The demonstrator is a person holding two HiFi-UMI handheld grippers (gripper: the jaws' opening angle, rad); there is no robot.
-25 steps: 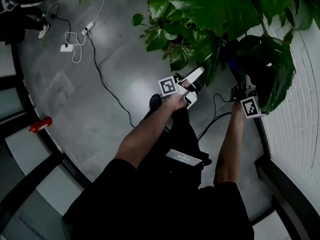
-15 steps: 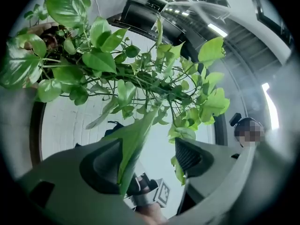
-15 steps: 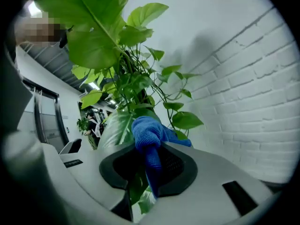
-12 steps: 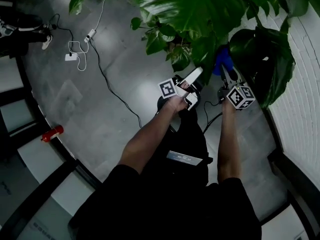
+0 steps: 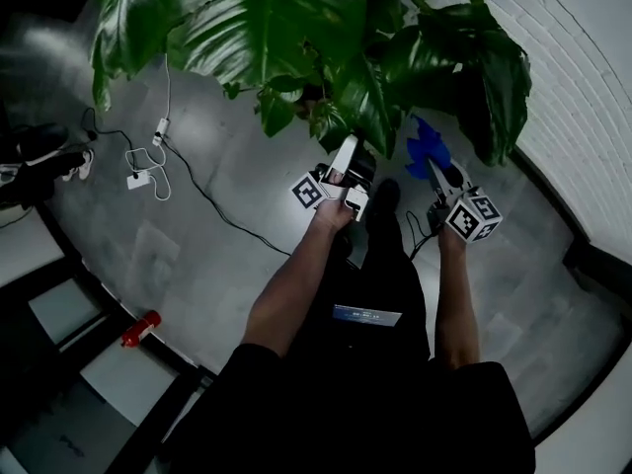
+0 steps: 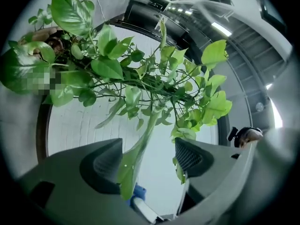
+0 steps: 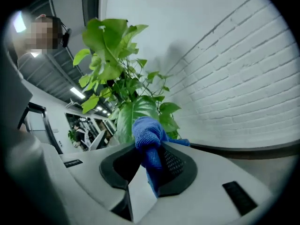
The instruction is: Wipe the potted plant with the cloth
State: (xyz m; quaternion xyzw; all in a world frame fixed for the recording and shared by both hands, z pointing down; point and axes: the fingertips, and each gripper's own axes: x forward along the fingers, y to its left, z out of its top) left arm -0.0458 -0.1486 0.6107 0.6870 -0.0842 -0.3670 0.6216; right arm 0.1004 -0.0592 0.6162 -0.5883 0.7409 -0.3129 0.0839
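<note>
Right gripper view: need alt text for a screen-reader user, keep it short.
The right gripper is shut on a bunched blue cloth, which sticks up past the jaws. The leafy green plant rises behind it, and a white brick wall fills the right side.

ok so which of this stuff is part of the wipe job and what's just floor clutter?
Job: potted plant; blue cloth, clamped in the right hand-held gripper; left hand-held gripper, open, a leaf between its jaws.
Lying about: black cable, white plug block, red object, all on the floor.
</note>
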